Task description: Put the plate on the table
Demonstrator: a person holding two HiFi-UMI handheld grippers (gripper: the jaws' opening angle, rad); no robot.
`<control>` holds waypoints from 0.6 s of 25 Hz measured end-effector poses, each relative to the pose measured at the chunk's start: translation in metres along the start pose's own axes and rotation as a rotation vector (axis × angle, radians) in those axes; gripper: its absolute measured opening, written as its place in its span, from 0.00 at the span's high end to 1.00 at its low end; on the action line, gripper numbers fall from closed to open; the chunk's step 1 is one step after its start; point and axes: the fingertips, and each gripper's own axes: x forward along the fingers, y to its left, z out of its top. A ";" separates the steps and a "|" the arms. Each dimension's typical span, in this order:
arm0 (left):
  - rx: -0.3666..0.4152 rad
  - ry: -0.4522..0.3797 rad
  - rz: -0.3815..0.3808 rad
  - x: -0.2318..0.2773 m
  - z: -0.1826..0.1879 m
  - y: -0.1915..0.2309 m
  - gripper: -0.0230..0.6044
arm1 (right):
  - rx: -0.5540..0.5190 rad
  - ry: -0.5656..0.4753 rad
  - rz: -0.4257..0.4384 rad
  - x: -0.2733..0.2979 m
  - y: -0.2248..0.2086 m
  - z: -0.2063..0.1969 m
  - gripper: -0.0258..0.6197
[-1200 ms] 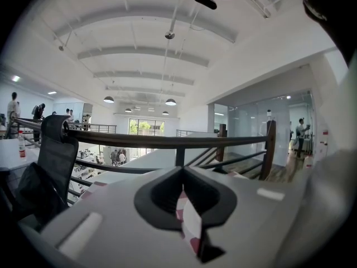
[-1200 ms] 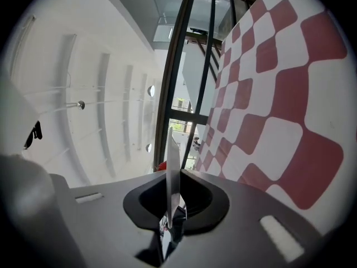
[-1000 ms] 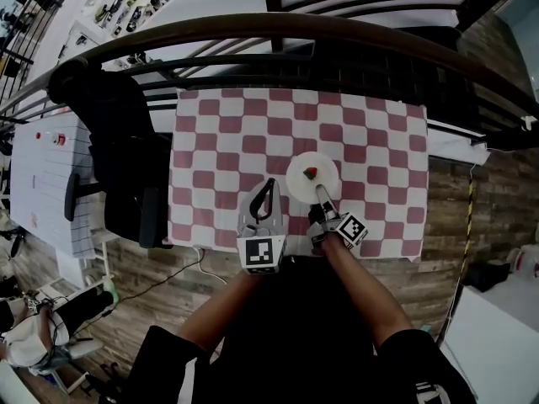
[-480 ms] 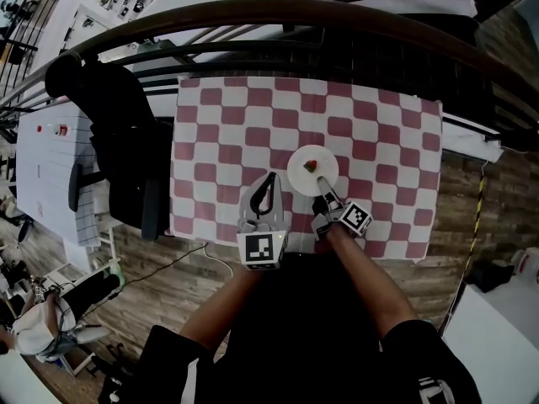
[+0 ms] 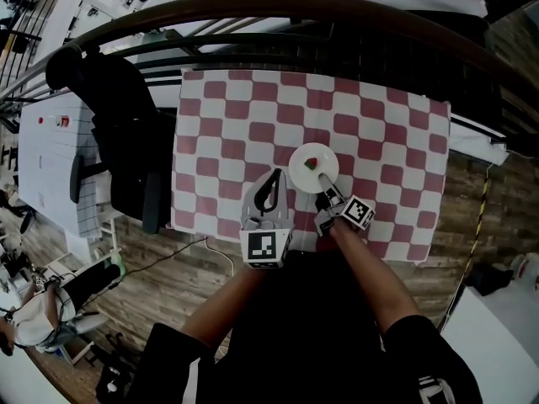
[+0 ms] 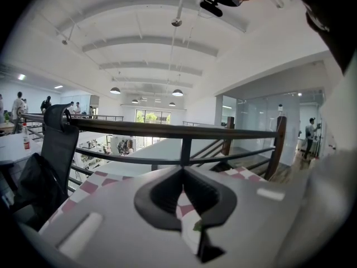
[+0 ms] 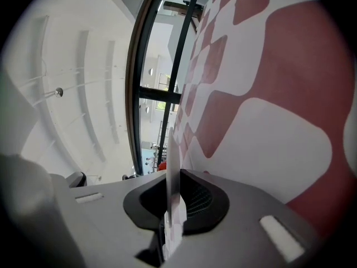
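Note:
A small white plate (image 5: 313,167) with a red and green bit of food (image 5: 312,163) on it is at the near middle of the red and white checked tablecloth (image 5: 236,124). My right gripper (image 5: 322,192) is shut on the plate's near rim. In the right gripper view the plate (image 7: 172,188) shows edge-on as a thin white strip between the jaws of that gripper (image 7: 173,219), with the cloth (image 7: 268,94) close beside it. I cannot tell whether the plate touches the cloth. Left of the plate, my left gripper (image 5: 271,179) (image 6: 183,172) is shut with nothing in it.
A black chair draped with a dark garment (image 5: 118,133) stands at the table's left side. A dark curved railing (image 5: 337,15) runs just beyond the far edge. A white table (image 5: 50,158) stands further left. A cable (image 5: 210,247) lies on the wooden floor.
The head view has shifted slightly. The right gripper keeps its hold on the plate, and both grippers stay about where they were over the near part of the cloth.

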 end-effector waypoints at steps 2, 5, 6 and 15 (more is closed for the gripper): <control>0.011 0.007 0.007 -0.002 -0.002 0.003 0.95 | -0.001 0.004 -0.006 0.001 -0.002 0.001 0.93; 0.006 0.012 0.016 -0.003 -0.002 0.006 0.95 | 0.007 0.004 -0.012 0.003 -0.004 0.002 0.93; -0.001 0.011 0.013 -0.003 -0.005 0.007 0.95 | 0.011 0.005 -0.014 0.003 -0.005 0.003 0.93; 0.017 0.009 -0.001 -0.002 -0.003 0.003 0.95 | 0.053 0.038 -0.096 0.005 -0.014 -0.001 0.93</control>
